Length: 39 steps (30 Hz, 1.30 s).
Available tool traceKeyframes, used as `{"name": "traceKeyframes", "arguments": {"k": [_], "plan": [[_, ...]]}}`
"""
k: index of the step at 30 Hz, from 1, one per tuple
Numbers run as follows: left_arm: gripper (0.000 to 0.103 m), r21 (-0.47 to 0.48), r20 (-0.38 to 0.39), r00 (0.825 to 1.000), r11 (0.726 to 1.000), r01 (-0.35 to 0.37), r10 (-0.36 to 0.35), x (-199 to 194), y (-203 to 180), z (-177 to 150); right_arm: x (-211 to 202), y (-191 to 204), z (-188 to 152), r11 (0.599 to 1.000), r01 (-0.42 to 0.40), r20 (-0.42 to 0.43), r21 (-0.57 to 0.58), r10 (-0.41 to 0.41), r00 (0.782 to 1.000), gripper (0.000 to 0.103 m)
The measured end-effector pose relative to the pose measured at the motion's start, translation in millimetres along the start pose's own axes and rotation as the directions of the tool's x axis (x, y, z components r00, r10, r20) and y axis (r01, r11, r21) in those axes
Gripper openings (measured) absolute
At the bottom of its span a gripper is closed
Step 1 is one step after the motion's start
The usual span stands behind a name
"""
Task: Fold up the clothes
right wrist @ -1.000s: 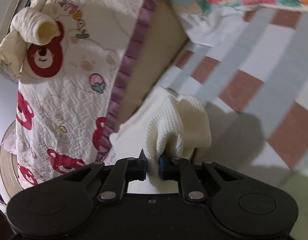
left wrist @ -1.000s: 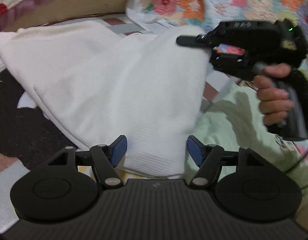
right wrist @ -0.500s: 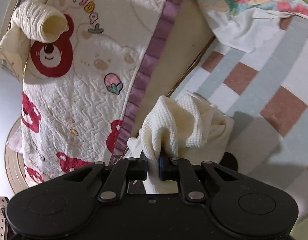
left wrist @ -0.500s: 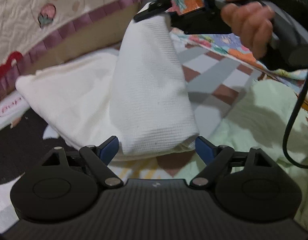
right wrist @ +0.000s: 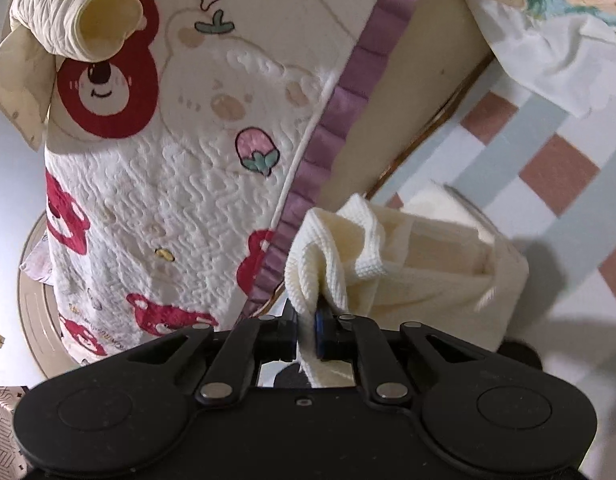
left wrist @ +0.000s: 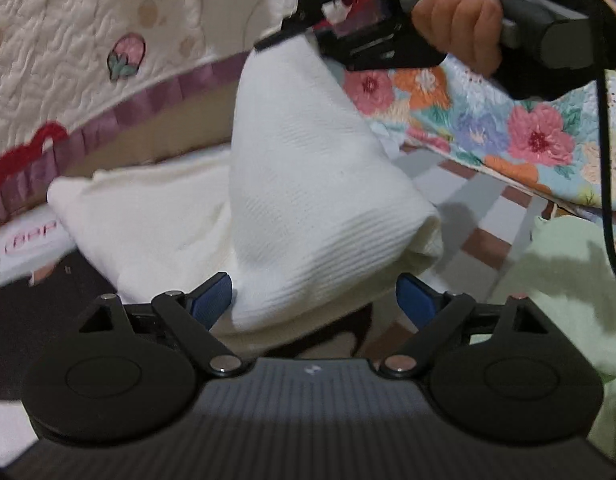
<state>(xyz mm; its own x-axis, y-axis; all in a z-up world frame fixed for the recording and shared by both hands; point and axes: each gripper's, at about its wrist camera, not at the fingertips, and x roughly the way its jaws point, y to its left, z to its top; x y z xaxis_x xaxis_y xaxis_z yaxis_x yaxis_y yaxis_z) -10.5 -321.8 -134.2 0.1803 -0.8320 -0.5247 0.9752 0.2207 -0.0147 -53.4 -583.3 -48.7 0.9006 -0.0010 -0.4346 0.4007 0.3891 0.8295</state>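
Right gripper (right wrist: pixel 306 330) clenched on the white garment (left wrist: pixel 308 208), lifting its edge. Left gripper (left wrist: pixel 313 300) opening, nothing pinched. Advise carrying the edge squarely across before release.

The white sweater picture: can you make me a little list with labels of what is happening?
garment: white knit sweater, part lifted, part lying on the bed
right gripper: shut on a bunched bit of the sweater, holding it up
left gripper: jaws opening, sweater hem between them, pads not pressing it
bed sheet: checked, pink and grey
behind: bear-print quilt with purple trim
right side: floral blanket
near left gripper: pale green cloth
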Motion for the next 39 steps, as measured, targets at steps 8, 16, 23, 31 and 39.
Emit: {"name": "traceKeyframes", "arguments": {"k": [8,16,23,31,39], "plan": [[0.022,0.077,0.029,0.998,0.995,-0.064,0.062,21.8,2.5,6.8,8.4,-9.6,3.3,0.999,0.027,-0.002,0.025,-0.027,1.0,0.011],[0.016,-0.308,0.033,0.998,0.949,0.06,-0.052,31.8,108.6,49.1,43.4,-3.6,41.5,0.999,0.033,-0.057,0.041,-0.031,0.998,0.011],[0.016,-0.618,-0.102,0.992,0.786,-0.007,-0.071,103.2,200.9,41.9,144.3,2.1,70.3,0.941,0.237,-0.089,-0.241,-0.265,0.96,0.021],[0.033,-0.784,0.062,0.996,0.613,0.093,-0.071,79.6,229.0,13.9,115.7,-28.1,32.4,0.843,0.198,0.001,-0.501,-0.228,0.974,0.041],[0.065,-0.619,0.071,0.997,0.783,0.057,-0.017,35.5,170.8,39.5,88.9,-44.0,6.6,0.716,0.227,0.044,-0.66,-0.265,0.963,0.057]]}}
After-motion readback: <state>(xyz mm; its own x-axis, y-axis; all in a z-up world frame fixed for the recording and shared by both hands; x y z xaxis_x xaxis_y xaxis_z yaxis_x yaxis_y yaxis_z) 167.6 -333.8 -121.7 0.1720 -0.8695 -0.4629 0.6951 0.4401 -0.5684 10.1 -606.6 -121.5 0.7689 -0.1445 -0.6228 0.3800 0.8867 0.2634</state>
